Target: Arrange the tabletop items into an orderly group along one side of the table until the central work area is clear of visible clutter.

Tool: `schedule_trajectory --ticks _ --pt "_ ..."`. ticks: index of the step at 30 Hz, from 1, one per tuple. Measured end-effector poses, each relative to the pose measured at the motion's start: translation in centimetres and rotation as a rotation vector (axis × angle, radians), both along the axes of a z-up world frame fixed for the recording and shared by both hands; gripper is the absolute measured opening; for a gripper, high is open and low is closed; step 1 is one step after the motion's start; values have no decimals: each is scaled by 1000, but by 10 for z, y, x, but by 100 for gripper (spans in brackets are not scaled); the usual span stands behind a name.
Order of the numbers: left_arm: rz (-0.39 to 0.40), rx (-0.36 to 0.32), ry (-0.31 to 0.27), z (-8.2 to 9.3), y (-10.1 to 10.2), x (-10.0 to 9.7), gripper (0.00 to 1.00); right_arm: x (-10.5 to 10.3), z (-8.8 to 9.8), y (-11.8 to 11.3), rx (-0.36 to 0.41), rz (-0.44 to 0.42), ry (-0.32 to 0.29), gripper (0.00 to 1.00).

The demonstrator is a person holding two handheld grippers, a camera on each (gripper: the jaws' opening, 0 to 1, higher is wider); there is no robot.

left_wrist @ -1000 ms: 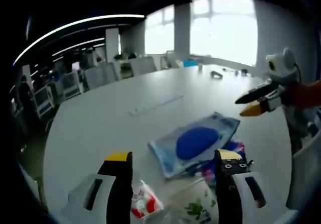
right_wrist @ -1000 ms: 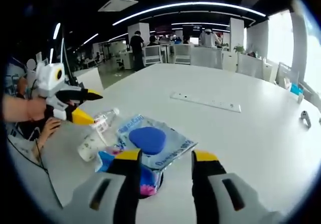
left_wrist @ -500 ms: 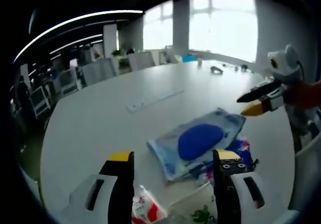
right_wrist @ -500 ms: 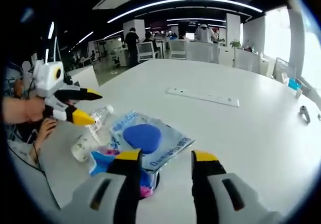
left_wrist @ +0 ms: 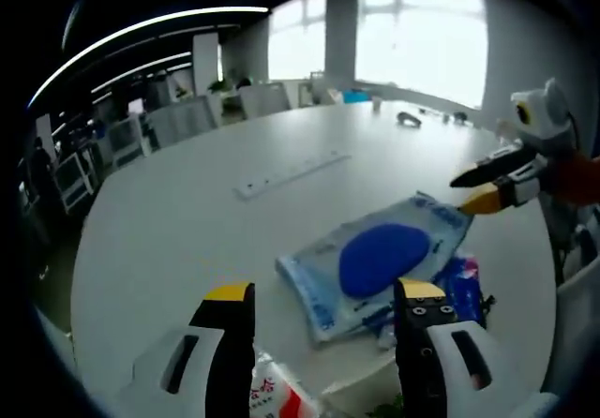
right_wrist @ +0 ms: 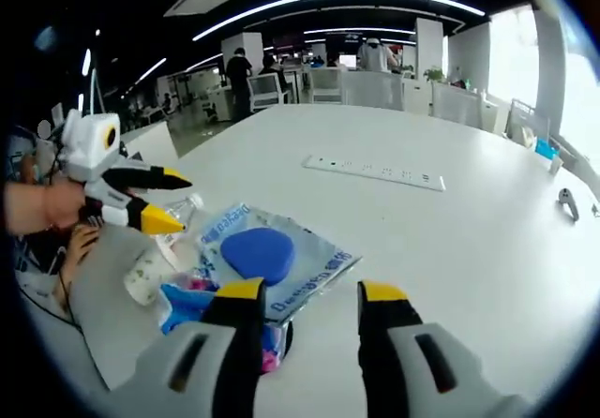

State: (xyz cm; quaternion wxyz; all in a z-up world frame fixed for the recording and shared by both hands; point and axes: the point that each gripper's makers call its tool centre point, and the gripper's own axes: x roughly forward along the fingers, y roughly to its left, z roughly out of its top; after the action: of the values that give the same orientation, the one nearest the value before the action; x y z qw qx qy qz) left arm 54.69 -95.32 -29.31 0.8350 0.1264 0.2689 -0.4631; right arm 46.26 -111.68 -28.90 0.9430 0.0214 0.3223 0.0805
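Blue pouch [left_wrist: 380, 263] [right_wrist: 267, 261] lies flat on the white desk [left_wrist: 187, 231] [right_wrist: 450, 240], near the desk's edge. Colourful wrapper [left_wrist: 459, 282] [right_wrist: 192, 296] tucked under the pouch, touching it. Small bottle [right_wrist: 155, 263] lies just beside the pouch. Snack packet [left_wrist: 277, 401] sits between the left tongs [left_wrist: 323, 296]. Both left tongs and right tongs [right_wrist: 314, 291] [left_wrist: 492, 188] are spread apart, empty, above the desk. Power strip [left_wrist: 291, 172] [right_wrist: 373, 171] well beyond the pouch.

A clear-and-blue flat packet with a dark blue oval pad inside [right_wrist: 265, 256] lies near the bench edge, overlapping a blue-pink wrapper [right_wrist: 187, 296], beside a toppled clear plastic bottle [right_wrist: 157, 256].
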Motion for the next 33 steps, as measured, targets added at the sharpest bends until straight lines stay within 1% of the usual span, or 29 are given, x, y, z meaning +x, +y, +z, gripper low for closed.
schedule_trajectory --ticks 12,13,22,23,24,26,28,33 --pt "2 39 35 -13 -7 5 52 1 -10 0 10 -25 32 37" --pt "3 51 41 -16 -6 5 51 1 -12 -1 13 -32 38 37" --pt "2 82 73 -30 -7 7 50 1 -18 -1 28 -49 56 37" --pt "0 88 90 -34 -8 6 50 1 -18 -1 34 -56 58 37" --pt "-1 88 93 -35 -8 6 50 1 -19 -1 35 -57 60 37" --pt "-1 107 96 -39 -8 6 47 1 -20 0 42 -60 65 36" --pt "-4 100 101 -39 -9 6 44 1 -23 0 45 -62 72 36" --pt "2 104 125 -46 -12 8 43 2 -25 1 62 -68 76 33"
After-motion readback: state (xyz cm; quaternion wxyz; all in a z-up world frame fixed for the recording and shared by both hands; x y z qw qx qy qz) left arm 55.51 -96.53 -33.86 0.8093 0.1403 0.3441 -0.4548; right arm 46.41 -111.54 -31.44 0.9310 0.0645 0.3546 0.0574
